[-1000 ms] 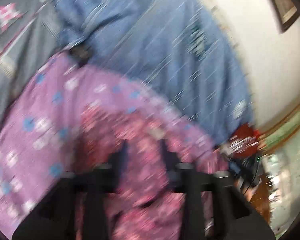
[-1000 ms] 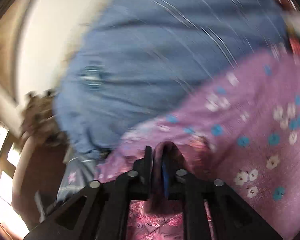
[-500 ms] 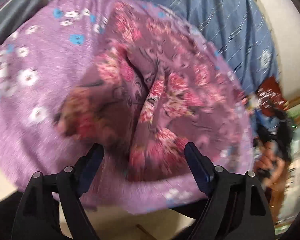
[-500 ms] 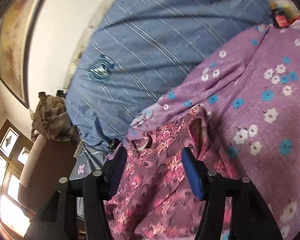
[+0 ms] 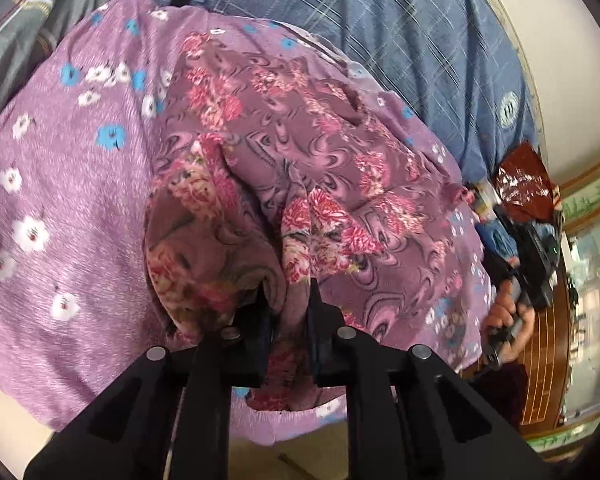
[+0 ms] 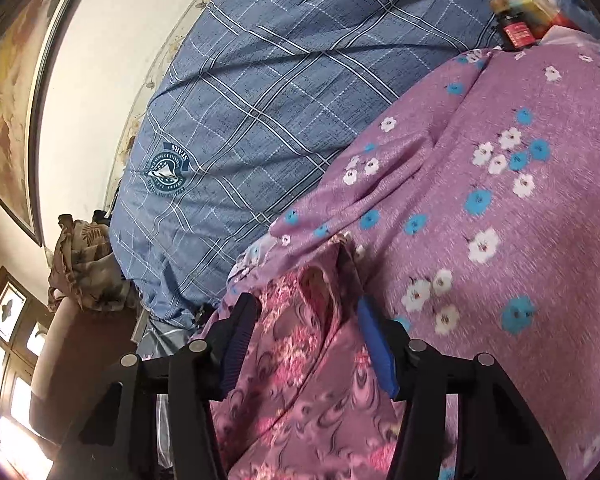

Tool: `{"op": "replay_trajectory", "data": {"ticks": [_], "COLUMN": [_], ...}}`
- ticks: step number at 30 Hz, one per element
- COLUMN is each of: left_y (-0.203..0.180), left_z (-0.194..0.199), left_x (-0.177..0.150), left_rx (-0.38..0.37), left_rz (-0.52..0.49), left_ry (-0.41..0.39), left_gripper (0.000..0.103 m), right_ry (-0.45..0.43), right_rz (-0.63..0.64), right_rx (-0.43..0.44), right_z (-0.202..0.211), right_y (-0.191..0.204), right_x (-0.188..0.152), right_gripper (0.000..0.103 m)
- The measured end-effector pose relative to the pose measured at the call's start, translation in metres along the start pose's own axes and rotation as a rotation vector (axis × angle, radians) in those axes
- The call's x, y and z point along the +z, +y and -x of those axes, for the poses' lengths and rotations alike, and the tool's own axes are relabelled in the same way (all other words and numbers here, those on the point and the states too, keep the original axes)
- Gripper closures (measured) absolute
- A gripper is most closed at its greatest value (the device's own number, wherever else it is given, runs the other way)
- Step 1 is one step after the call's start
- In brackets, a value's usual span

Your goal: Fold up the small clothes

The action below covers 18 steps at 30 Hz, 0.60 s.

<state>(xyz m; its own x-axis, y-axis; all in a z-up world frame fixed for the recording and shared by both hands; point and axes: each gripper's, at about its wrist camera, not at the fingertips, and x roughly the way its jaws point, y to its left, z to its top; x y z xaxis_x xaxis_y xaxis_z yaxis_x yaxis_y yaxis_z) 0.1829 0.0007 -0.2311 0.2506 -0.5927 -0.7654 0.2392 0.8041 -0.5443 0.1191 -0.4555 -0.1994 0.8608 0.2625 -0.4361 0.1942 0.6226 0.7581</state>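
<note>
The left claw is drawn in narrow, its two black fingers pinching a bunched fold of the small mauve floral garment. The cloth gathers into puckers right at the fingertips and swells out to the left of them in a rounded lump. The rest of the garment lies spread on the lilac bedspread, the one printed with white and blue flowers, which covers the bed.

The right claw stands wide apart. Its blue-padded fingers sit on either side of a raised ridge of the same garment, with cloth running between them. I cannot tell whether either pad actually touches the fabric; nothing is gripped there.

Behind the bedspread lies a blue checked quilt with round crests printed on it, reaching up to the pale wall. In the left view a hand shows at the right edge, wrapped round the handle of the other tool, partly cut off and half hidden by dark hardware. Past the quilt's far corner there are a few small packets and a dark bottle, too crowded to make out. The garment's near edge is hidden under both claws' black frames, so its full outline cannot be read.
</note>
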Motion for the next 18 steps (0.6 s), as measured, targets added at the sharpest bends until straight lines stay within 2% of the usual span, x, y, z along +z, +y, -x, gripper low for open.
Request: {"op": "replay_trajectory", "data": {"ticks": [2,4,7,9,11,13,15,16,17,18], "left_y": [-0.002,0.003,0.005,0.001,0.000,-0.004,-0.014,-0.016,-0.018,-0.020], "left_z": [0.004,0.006,0.009,0.004,-0.003,-0.006,-0.007,-0.005,0.000,0.008], "left_x": [0.003,0.006,0.003,0.001,0.001,0.001,0.000,-0.002,-0.004,-0.008], "left_rx": [-0.003,-0.009,0.004,0.025,0.029,0.024,0.066,0.084,0.099,0.104], "left_rz": [0.000,0.020,0.010,-0.007,0.005,0.015,-0.015,-0.024,-0.030,-0.034], "left_ry": [0.024,0.061,0.088,0.098,0.099,0.078,0.059,0.050,0.031,0.002], "left_gripper": [0.091,0.091,0.090,0.089,0.079,0.076,0.075,0.074,0.071,0.067], "right_ry": [0.045,0.076,0.092,0.072,0.060,0.093,0.128,0.134,0.136,0.134], "right_rz": [0.000,0.006,0.039,0.052,0.073,0.068,0.080,0.090,0.111,0.128], "right_rx": [0.037,0.030,-0.029,-0.066,-0.124,-0.138,-0.166,-0.184,-0.214,-0.243], "right_z": [-0.013,-0.025,-0.041,-0.047,-0.054,-0.068,-0.081,-0.086,-0.090,-0.092], "right_y": [0.005,0.009,0.015,0.015,0.014,0.010,0.008,0.007,0.006,0.005], "right_x": [0.000,0.000,0.000,0.003,0.005,0.003,0.000,-0.002,-0.004,-0.004], "right_gripper": [0.050,0.049,0.047,0.047,0.047,0.047,0.051,0.055,0.064,0.080]}}
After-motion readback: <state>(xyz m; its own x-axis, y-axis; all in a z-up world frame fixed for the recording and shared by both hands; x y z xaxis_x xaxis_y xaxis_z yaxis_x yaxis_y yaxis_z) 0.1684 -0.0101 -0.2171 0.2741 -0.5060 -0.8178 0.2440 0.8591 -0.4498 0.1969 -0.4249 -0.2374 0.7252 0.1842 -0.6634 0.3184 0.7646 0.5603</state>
